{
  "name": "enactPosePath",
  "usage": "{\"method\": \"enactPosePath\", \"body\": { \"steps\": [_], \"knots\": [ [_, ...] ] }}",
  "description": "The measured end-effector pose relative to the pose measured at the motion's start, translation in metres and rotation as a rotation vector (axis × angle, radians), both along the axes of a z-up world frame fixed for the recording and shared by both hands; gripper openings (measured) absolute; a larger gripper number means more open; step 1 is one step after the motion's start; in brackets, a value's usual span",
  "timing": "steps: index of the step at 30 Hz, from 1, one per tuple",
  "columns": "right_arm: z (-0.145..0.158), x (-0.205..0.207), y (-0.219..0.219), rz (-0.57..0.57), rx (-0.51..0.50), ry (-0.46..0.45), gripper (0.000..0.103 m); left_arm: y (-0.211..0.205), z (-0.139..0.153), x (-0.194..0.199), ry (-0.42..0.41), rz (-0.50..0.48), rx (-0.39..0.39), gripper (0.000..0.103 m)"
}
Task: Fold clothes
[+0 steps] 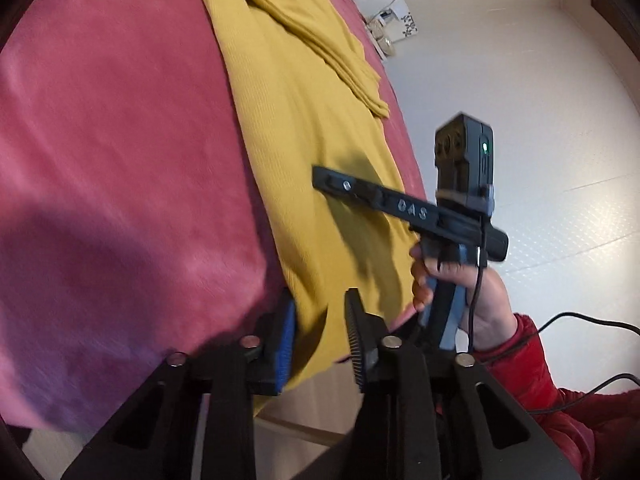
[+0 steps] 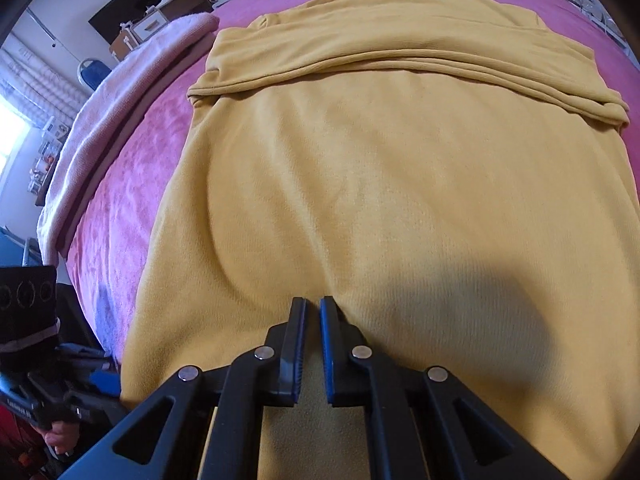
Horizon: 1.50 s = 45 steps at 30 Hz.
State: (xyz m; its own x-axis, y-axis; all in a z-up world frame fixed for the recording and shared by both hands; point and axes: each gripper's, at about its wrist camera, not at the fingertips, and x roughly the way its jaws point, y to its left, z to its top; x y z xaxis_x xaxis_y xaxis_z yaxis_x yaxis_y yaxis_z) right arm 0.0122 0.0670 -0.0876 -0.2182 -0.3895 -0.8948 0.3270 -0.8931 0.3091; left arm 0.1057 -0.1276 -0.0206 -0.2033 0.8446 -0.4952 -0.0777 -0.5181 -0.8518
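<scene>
Both grippers sit at the bed's (image 2: 120, 216) near edge: right gripper (image 2: 313, 308) clenched on the yellow sweater's (image 2: 400, 184) hem, left gripper (image 1: 320, 304) pinching its corner, length running away.

The yellow top (image 2: 400, 200) is soft knit cloth with tiny ribs, matt, not shiny at all. The pink bed cover (image 1: 120, 140) looks fuzzy and plush, like velvet, with lighter and darker patches in its nap. A paler pink blanket (image 2: 120, 92) along the bed's side looks fleecy. The right claw (image 2: 312, 308) is black plastic, smooth and a bit dull, with round shiny metal pins. Its pads are blue and ridged, like rubber. The left claw (image 1: 320, 304) is made the same way. The person's red sleeve (image 1: 532, 364) is slick and puffy, a little glossy. The floor (image 1: 540, 120) is pale, smooth and shiny.
</scene>
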Motion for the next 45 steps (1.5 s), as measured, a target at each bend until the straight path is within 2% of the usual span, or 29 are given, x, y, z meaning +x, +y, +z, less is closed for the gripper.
{"method": "enactPosePath", "body": {
  "steps": [1,4,5,7,8,11,15,20,23,26,28,30,31,32,34,35,36,38,40,42,43,45],
  "knots": [
    [0.000,-0.001,-0.001,0.000,0.004,-0.003,0.005,-0.001,-0.002,0.001,-0.020,0.011,0.012,0.012],
    [-0.001,-0.003,-0.002,-0.001,0.017,-0.002,0.005,-0.016,-0.015,0.004,-0.118,0.125,0.129,0.008],
    [-0.001,-0.004,-0.002,-0.002,0.020,0.000,0.005,-0.023,-0.018,0.016,-0.123,0.141,0.164,0.008],
    [-0.002,-0.006,-0.002,-0.006,0.018,-0.002,0.005,-0.024,-0.015,0.019,-0.114,0.166,0.196,0.008],
    [-0.003,-0.007,-0.002,-0.007,0.016,-0.003,0.005,-0.026,-0.012,0.023,-0.117,0.196,0.227,0.007],
    [-0.004,-0.010,0.000,-0.010,0.009,-0.006,0.005,-0.032,-0.001,0.046,-0.096,0.305,0.257,0.007],
    [-0.006,-0.014,0.002,-0.015,0.000,-0.005,0.005,-0.061,0.014,0.083,-0.030,0.468,0.236,0.004],
    [-0.009,-0.019,0.006,-0.019,-0.019,-0.003,0.005,-0.102,0.017,0.104,-0.076,0.667,0.150,0.006],
    [-0.010,-0.023,0.007,-0.023,-0.024,0.001,0.005,-0.100,0.010,0.087,-0.130,0.681,0.051,0.015],
    [-0.008,-0.024,0.002,-0.007,0.019,0.025,0.005,-0.083,0.021,0.053,-0.081,0.626,0.026,0.016],
    [-0.006,-0.025,-0.006,0.023,0.072,0.044,0.005,-0.064,0.043,0.022,0.026,0.545,-0.062,0.018],
    [-0.005,-0.026,-0.013,0.049,0.117,0.057,0.006,-0.032,0.061,-0.016,0.183,0.412,-0.151,0.023],
    [-0.005,-0.028,-0.014,0.050,0.123,0.057,0.006,-0.016,0.062,-0.031,0.223,0.389,-0.236,0.023],
    [-0.006,-0.030,-0.013,0.048,0.122,0.057,0.007,0.000,0.062,-0.046,0.259,0.366,-0.317,0.023],
    [-0.007,-0.032,-0.009,0.029,0.098,0.058,0.007,0.007,0.042,-0.070,0.215,0.346,-0.423,0.023],
    [-0.007,-0.033,-0.007,0.019,0.084,0.061,0.007,0.002,0.028,-0.072,0.163,0.355,-0.462,0.022],
    [-0.007,-0.033,-0.005,0.013,0.072,0.066,0.007,-0.003,0.015,-0.073,0.117,0.363,-0.499,0.013],
    [-0.008,-0.034,0.000,0.009,0.045,0.082,0.007,-0.018,0.011,-0.053,0.158,0.367,-0.509,0.006],
    [-0.005,-0.028,0.004,0.015,0.036,0.095,0.008,-0.026,0.014,-0.035,0.197,0.345,-0.543,0.006],
    [0.005,-0.008,-0.004,0.010,0.030,0.106,0.011,-0.035,0.018,-0.016,0.213,0.339,-0.639,0.006],
    [0.013,-0.004,-0.008,0.005,0.023,0.131,0.018,-0.044,0.018,-0.007,0.195,0.346,-0.640,0.006],
    [0.038,0.015,-0.032,-0.016,-0.009,0.212,0.021,-0.059,0.024,0.001,0.164,0.414,-0.589,0.008]
  ]
}}
